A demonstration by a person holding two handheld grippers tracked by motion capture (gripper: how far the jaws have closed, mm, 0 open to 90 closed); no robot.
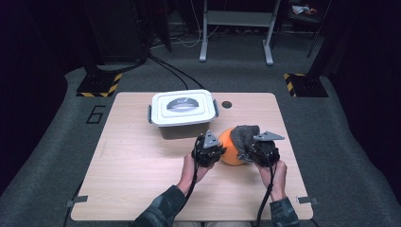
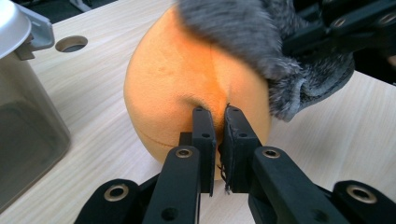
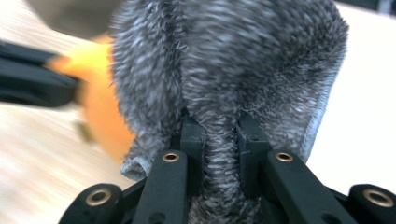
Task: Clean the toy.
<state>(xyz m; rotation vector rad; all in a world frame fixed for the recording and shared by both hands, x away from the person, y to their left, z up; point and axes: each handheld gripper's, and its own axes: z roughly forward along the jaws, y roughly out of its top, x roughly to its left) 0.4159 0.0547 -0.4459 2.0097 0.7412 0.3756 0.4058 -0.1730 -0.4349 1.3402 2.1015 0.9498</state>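
Left gripper view: left gripper (image 2: pixel 215 116) fingers pinch the round orange foam ball (image 2: pixel 187 84); right gripper (image 3: pixel 219 135) fingers clamp the grey furry cloth (image 3: pixel 224 60) — tugging may tear the pinch free.

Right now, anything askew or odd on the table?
One thing: the grey furry cloth sits lopsided on the orange foam ball, draped over its top and right side. The left hand-held gripper pinches a dimple into the ball; the right hand-held gripper bunches a fold of cloth. The lidded bin looks square and shut.
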